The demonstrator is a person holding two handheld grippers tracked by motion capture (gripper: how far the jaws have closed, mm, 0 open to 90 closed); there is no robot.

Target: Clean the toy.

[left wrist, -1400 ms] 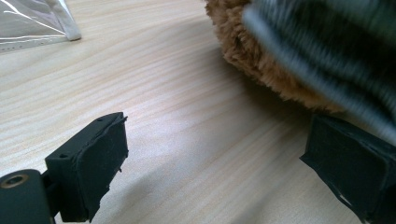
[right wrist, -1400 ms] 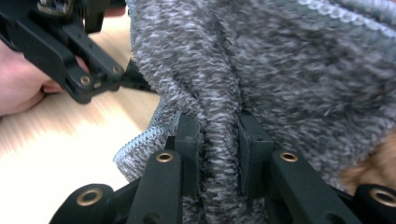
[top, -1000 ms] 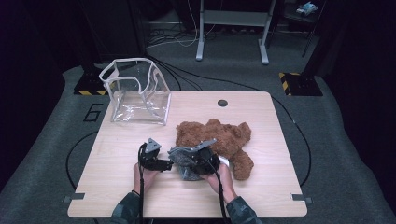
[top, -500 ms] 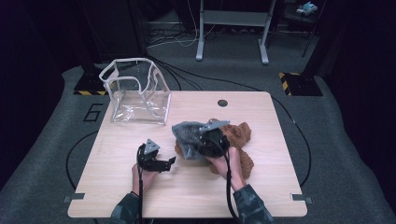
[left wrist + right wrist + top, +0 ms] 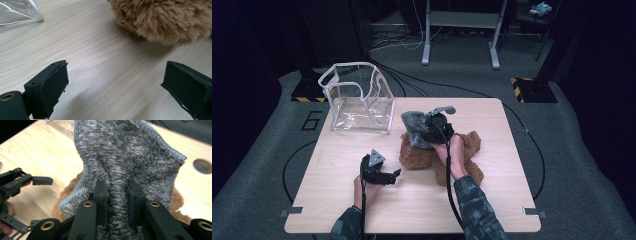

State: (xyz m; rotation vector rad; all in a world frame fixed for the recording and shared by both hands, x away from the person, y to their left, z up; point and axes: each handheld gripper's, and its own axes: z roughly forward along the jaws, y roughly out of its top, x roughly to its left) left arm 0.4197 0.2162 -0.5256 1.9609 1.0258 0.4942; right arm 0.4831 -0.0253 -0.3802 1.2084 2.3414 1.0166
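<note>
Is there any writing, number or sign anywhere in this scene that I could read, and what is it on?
"6": a large dark numeral on the grey floor mat, left of the table, seen in the high view.
Yellow-and-black hazard stripes, no words: on the floor plate beyond the table's right corner and the floor plate on the left.
No readable label on the clear plastic bag, the grey cloth or the brown plush toy.

My right tool (image 5: 424,131) has lifted the grey knitted cloth (image 5: 413,125) away from me, above the brown plush teddy bear (image 5: 419,152).
</note>
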